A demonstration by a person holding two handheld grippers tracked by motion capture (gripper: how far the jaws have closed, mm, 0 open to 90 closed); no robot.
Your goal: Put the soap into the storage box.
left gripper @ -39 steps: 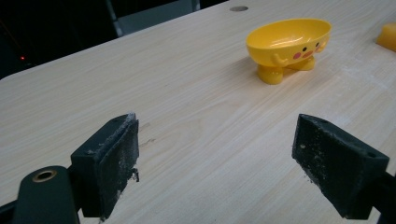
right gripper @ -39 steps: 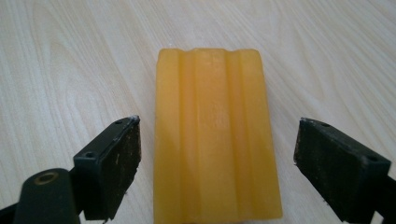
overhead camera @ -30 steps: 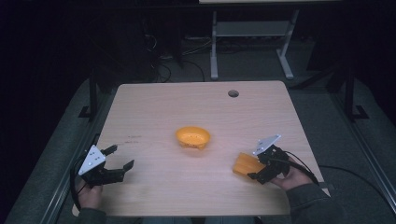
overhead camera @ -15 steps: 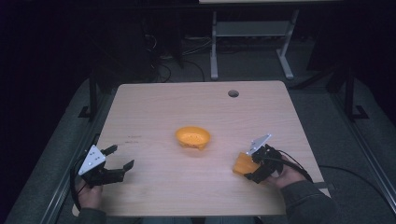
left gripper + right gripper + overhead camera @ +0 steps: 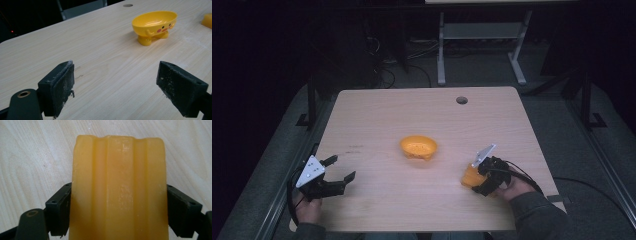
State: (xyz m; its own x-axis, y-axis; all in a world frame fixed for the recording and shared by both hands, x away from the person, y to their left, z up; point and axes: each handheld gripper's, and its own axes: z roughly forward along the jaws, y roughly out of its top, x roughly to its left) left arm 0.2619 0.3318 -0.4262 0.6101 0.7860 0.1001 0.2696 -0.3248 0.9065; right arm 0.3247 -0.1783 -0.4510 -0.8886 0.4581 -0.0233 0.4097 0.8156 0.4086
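Pinching the orange soap bar (image 5: 117,187) near the tabletop's (image 5: 422,105) right front corner, the right gripper (image 5: 486,176) should lift level toward the central yellow dish (image 5: 418,147), while the left gripper (image 5: 334,175) rests spread.

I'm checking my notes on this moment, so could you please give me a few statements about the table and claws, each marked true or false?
1. The right claw is shut on the orange soap bar. True.
2. The left claw holds the yellow dish. False: it is open, the dish stands farther off.
3. The dish is empty. True.
4. The soap lies in the dish. False: it is apart, near the table's right edge.
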